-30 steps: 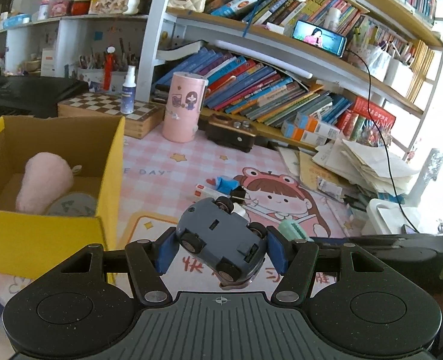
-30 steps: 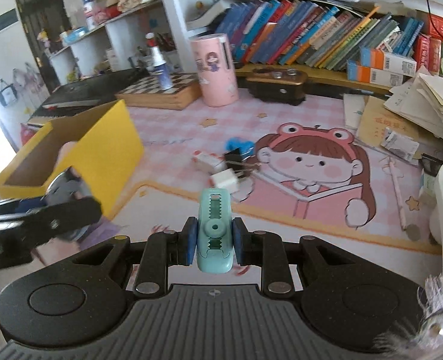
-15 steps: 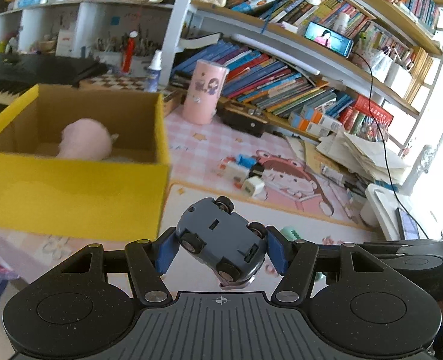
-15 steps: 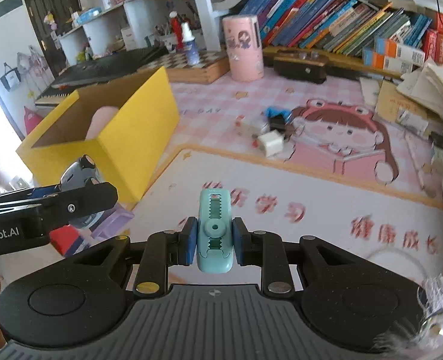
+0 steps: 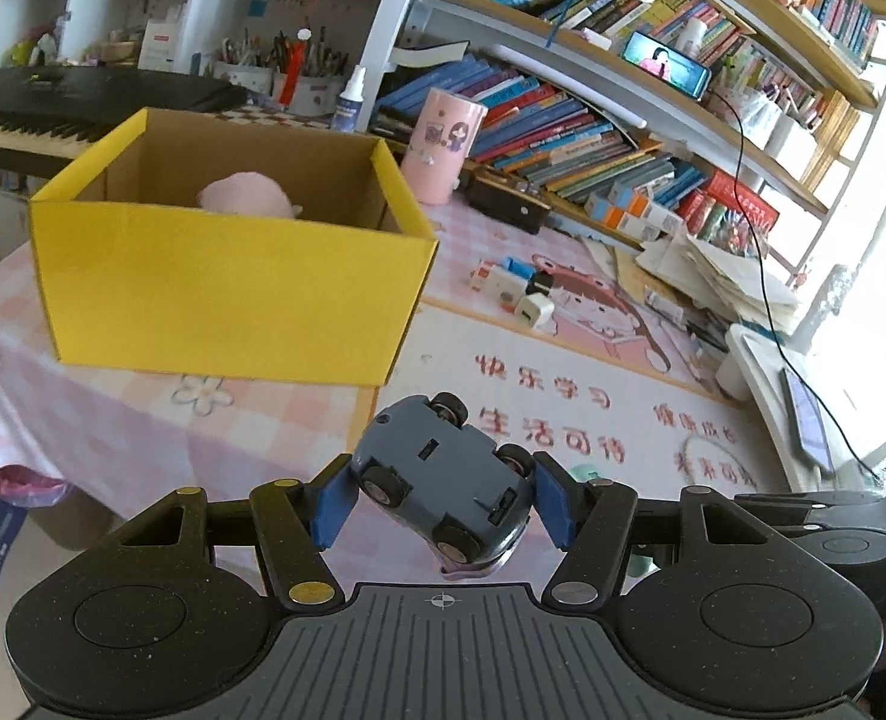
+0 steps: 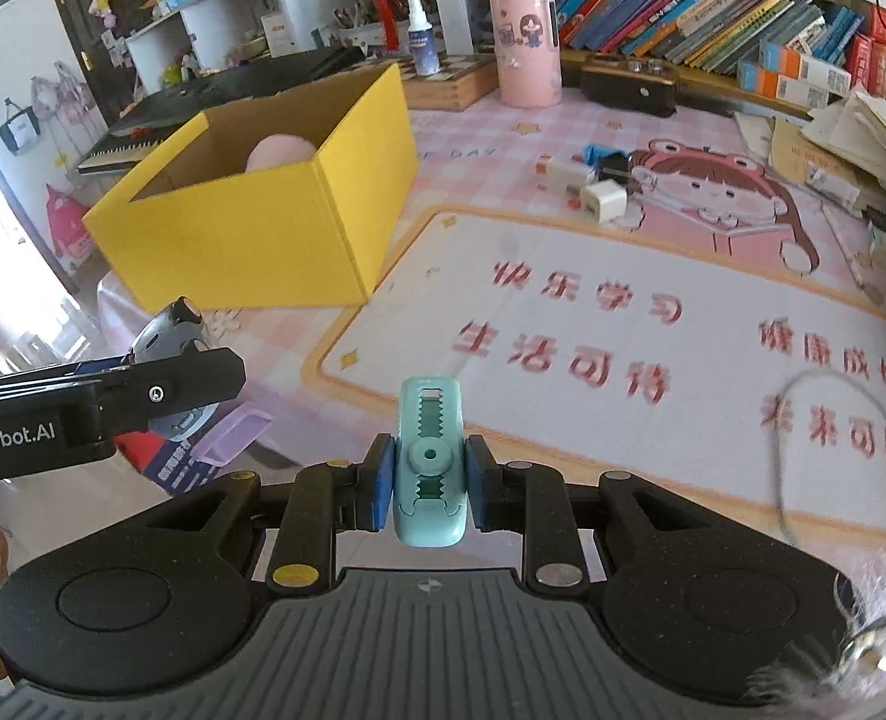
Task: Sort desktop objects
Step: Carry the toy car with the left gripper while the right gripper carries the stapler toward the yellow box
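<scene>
My left gripper (image 5: pixel 440 495) is shut on a grey-blue toy car (image 5: pixel 443 483), held belly-up above the desk's near edge. It also shows at the left of the right wrist view (image 6: pixel 170 360). My right gripper (image 6: pixel 428 474) is shut on a teal correction-tape dispenser (image 6: pixel 429 459), held over the mat. A yellow cardboard box (image 5: pixel 227 282) stands ahead on the left with a pink plush (image 5: pixel 245 198) inside; the box also shows in the right wrist view (image 6: pixel 263 222). Small chargers and plugs (image 5: pixel 517 294) lie on the mat beyond.
A pink cylinder (image 5: pixel 443 144), a dark wooden box (image 5: pixel 505 204) and rows of books (image 5: pixel 574 138) line the back. A paper pile (image 5: pixel 724 276) and a white tray (image 5: pixel 766 372) sit at the right. A keyboard (image 5: pixel 53 114) lies behind the box.
Both grippers have pulled back and up from the desk, keeping hold of the car and the dispenser. The yellow box now lies farther ahead.
</scene>
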Demonstrator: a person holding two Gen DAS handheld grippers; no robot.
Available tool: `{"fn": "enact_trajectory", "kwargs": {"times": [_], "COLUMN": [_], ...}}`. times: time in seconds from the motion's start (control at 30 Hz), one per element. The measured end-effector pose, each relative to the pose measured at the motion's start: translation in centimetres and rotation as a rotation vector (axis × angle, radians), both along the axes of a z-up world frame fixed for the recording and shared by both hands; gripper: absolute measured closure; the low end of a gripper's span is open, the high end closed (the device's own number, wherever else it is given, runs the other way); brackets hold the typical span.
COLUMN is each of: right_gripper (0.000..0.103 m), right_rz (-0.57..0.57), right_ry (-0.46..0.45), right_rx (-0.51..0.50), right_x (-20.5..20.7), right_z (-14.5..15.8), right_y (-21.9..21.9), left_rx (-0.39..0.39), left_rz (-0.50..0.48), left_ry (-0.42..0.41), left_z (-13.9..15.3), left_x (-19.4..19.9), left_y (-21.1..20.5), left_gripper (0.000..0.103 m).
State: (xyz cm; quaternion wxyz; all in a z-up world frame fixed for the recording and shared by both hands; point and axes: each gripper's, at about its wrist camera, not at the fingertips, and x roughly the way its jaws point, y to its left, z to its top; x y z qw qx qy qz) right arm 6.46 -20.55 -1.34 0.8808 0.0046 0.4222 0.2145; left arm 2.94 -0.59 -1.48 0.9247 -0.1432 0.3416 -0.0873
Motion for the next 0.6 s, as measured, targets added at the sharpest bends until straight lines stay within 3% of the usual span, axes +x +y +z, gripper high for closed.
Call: {"fn": "enact_trajectory", "kwargs": {"times": [0.23,0.6], "right_gripper": [0.080,0.080], "right_rz": [-0.010,0.069], "right_ry": [0.019,0.014], "right_rx": [0.003,-0.003], "right_x": [-2.7,-4.3], "right_z": [-0.6,-0.6], "right_y": [2.1,6.3], "left_rx": [-0.001,-0.003], "left_rz": [-0.012,0.054], "left_ry": [0.008,-0.007], "left_z": [-0.4,-0.3], "left_x": [-2.2,-4.7], "left_y": [1.9,5.5], "left_gripper": [0.041,0.041]}}
